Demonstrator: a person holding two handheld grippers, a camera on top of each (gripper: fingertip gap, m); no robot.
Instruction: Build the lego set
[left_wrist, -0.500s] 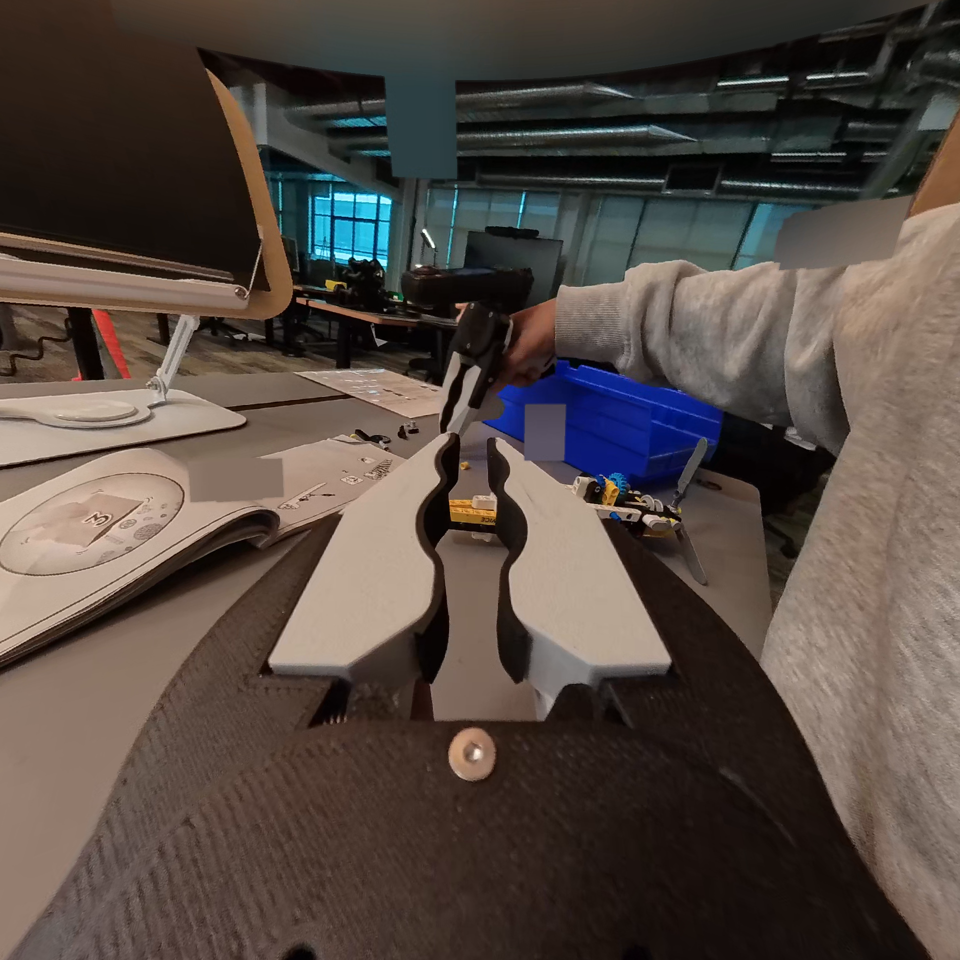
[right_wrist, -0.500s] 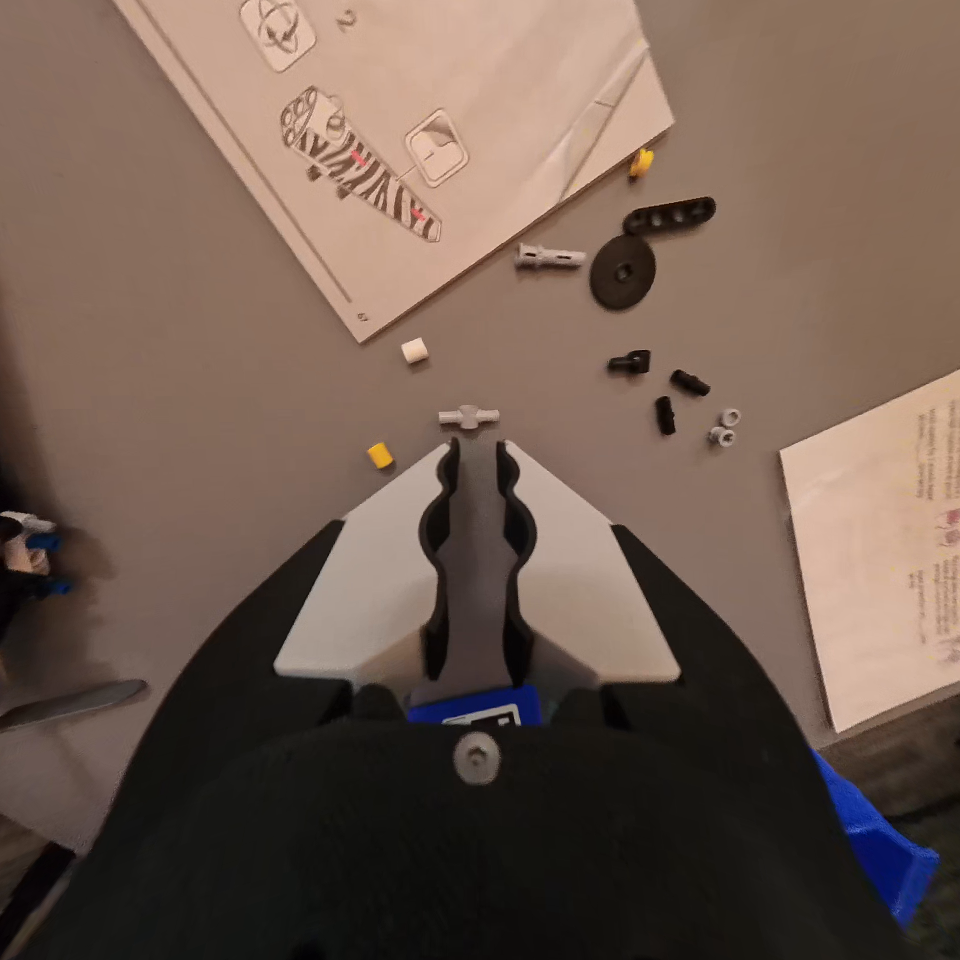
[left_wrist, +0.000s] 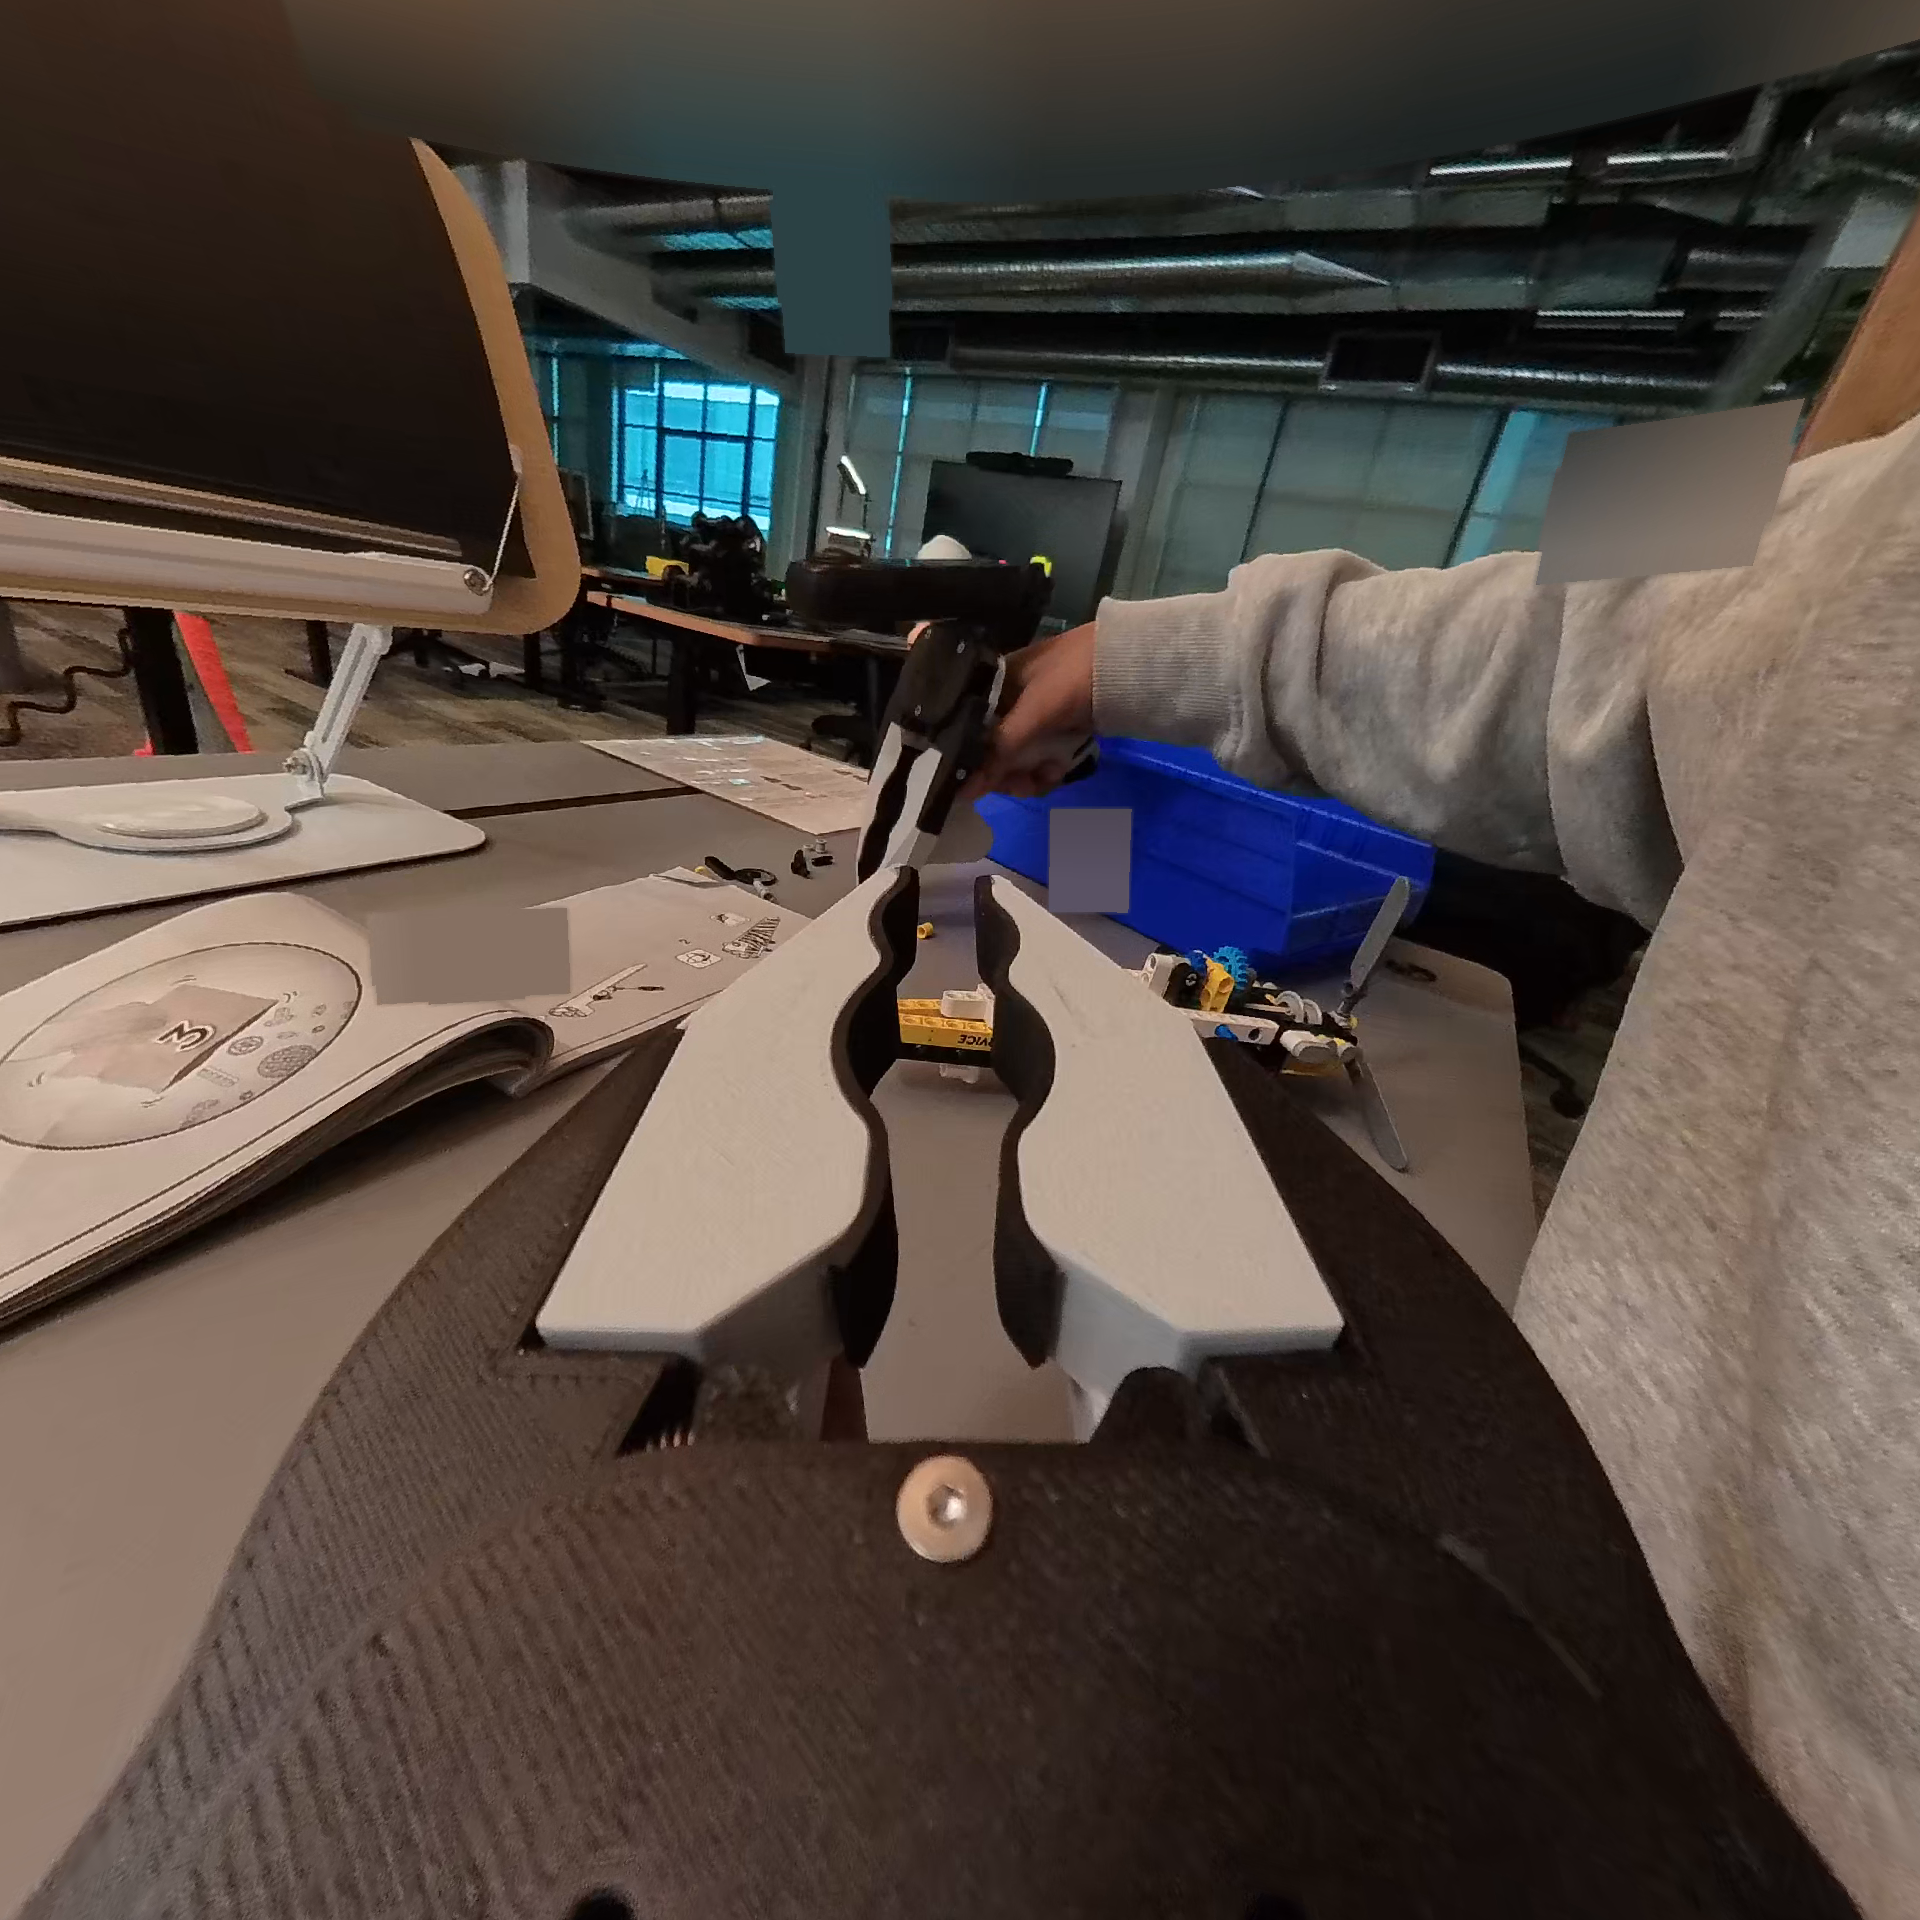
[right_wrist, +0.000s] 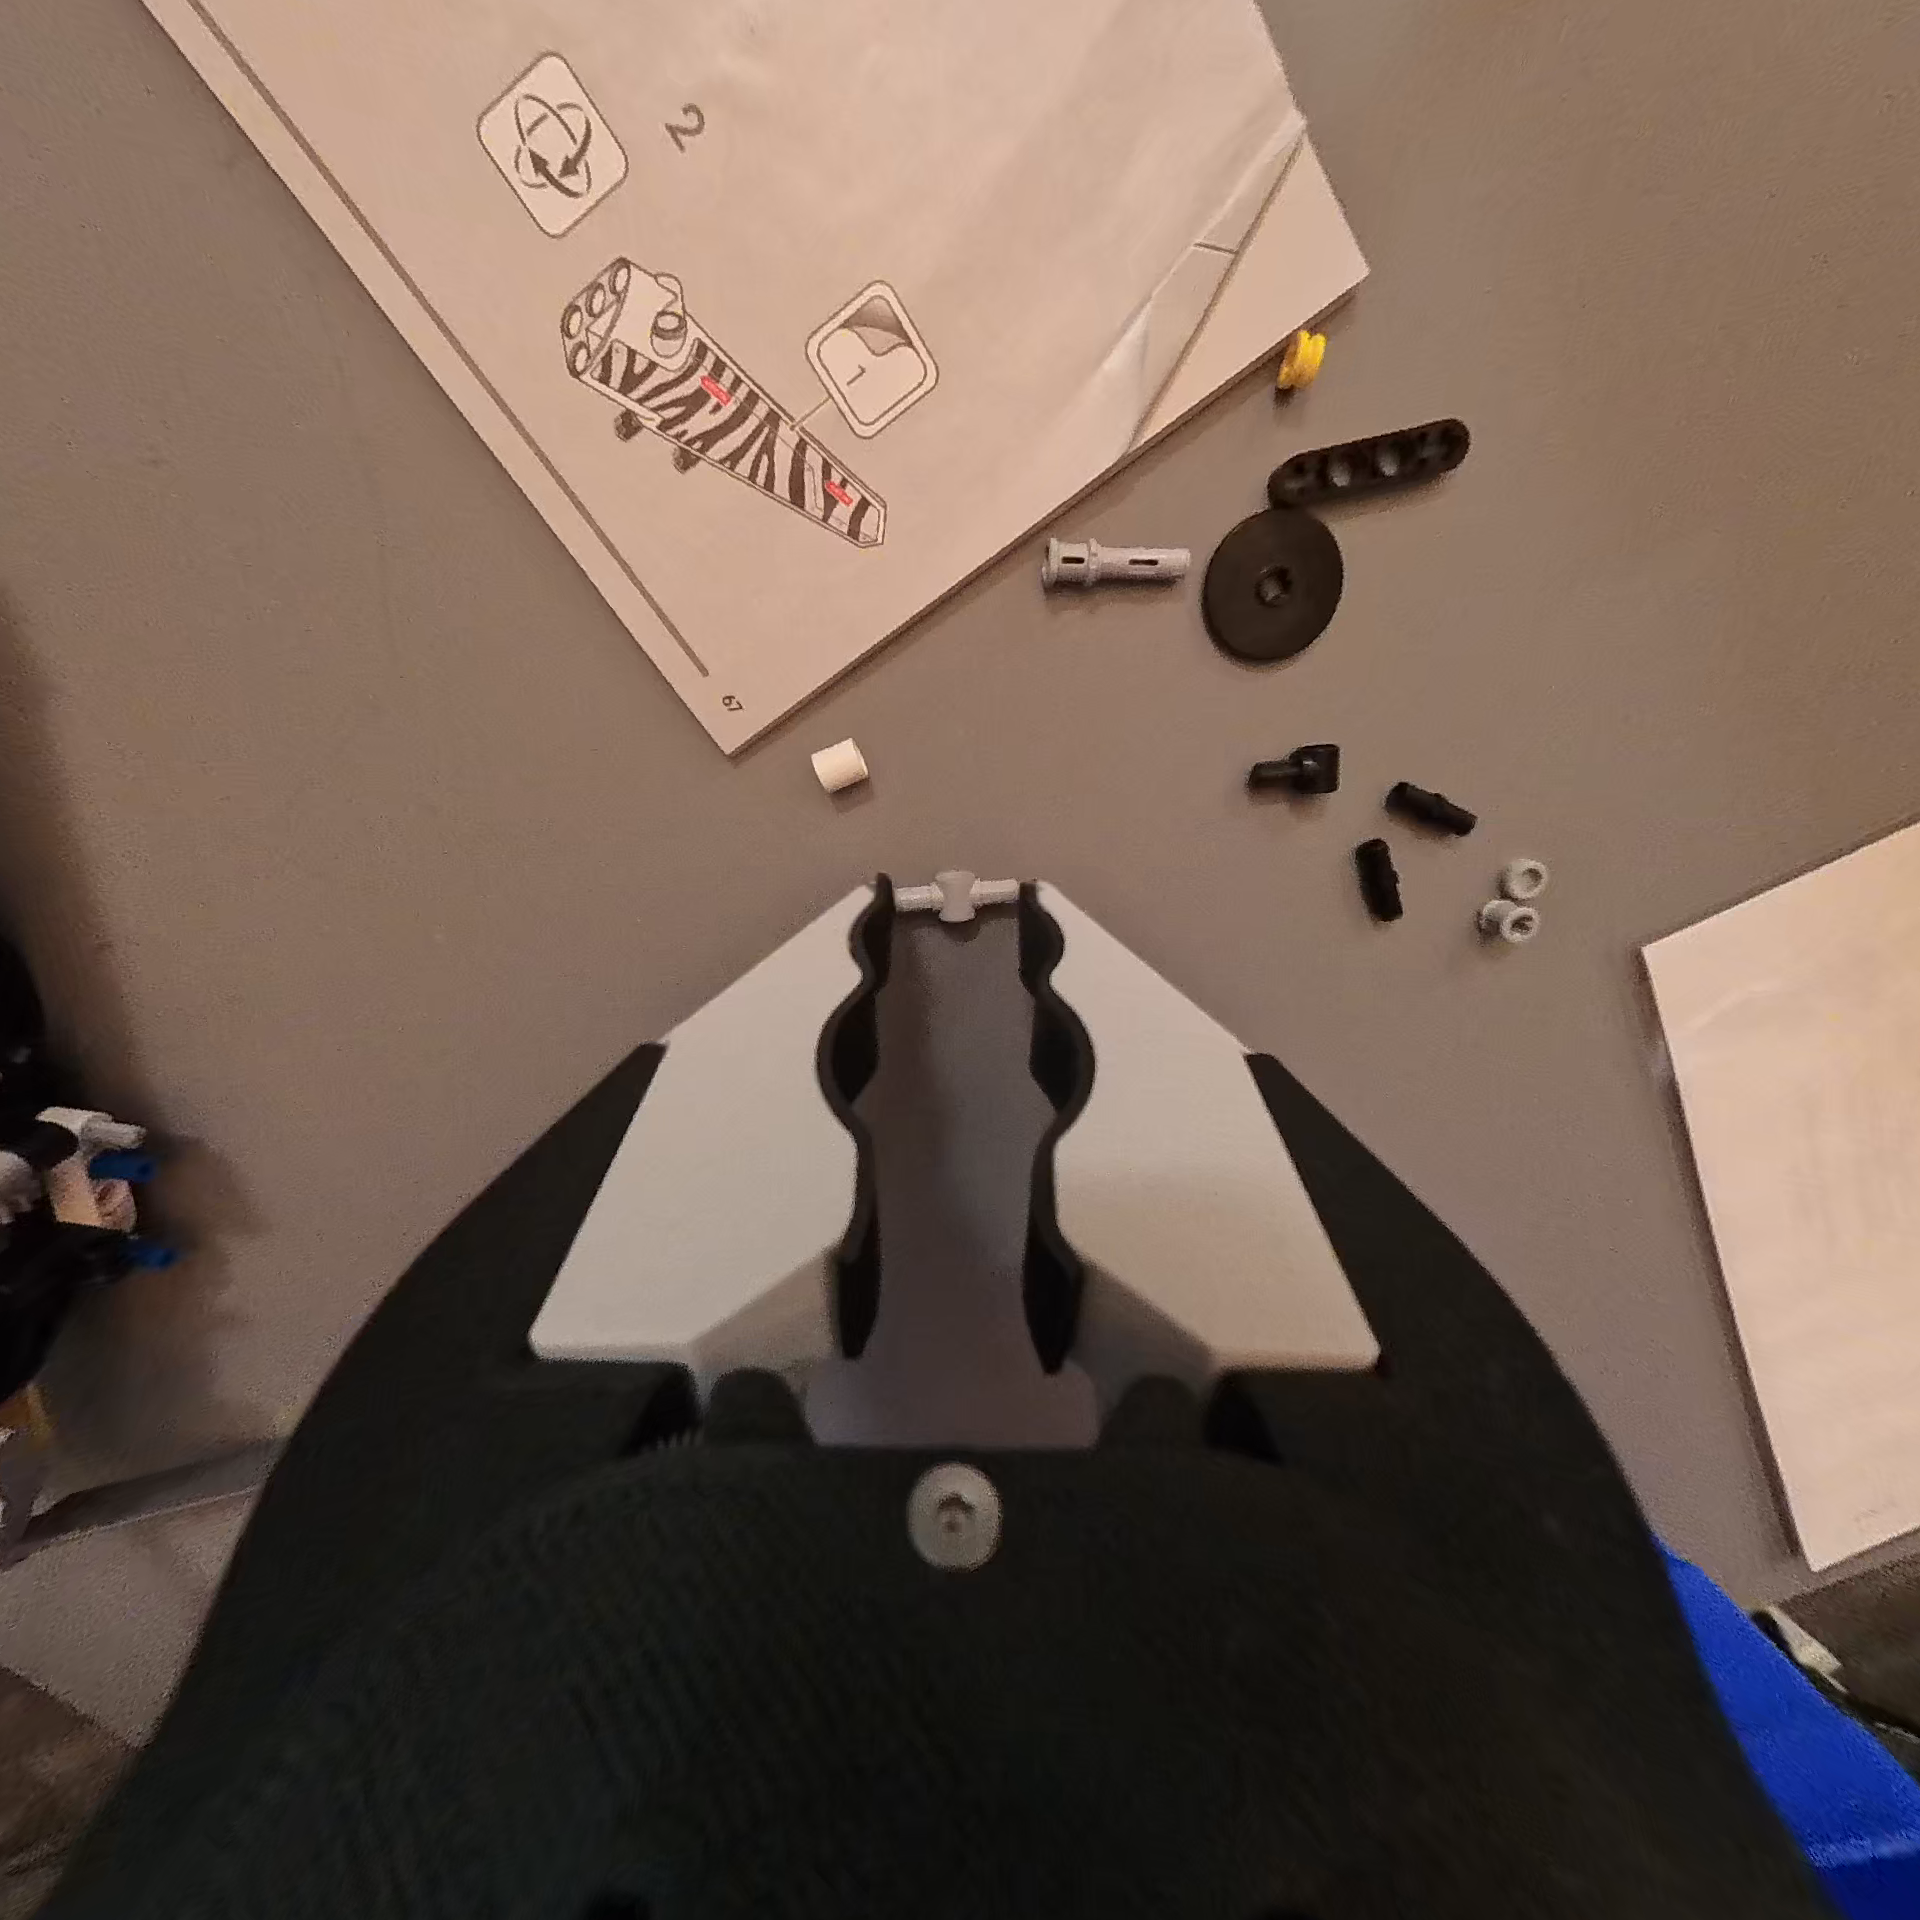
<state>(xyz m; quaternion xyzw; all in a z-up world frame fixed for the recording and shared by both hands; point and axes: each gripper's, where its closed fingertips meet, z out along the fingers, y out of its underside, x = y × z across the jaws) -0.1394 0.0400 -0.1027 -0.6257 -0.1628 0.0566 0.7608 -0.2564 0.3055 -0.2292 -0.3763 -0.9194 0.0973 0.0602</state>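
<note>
Grey cross pin (right_wrist: 957, 896) between parted right fingers (right_wrist: 1039, 914); left fingers (left_wrist: 1039, 997) parted, empty.

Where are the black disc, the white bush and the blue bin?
black disc (right_wrist: 1272, 585): right wrist view, flat face beside its hub.
white bush (right_wrist: 838, 766): right wrist view, its side.
blue bin (left_wrist: 1236, 852): left wrist view, front wall.
</note>
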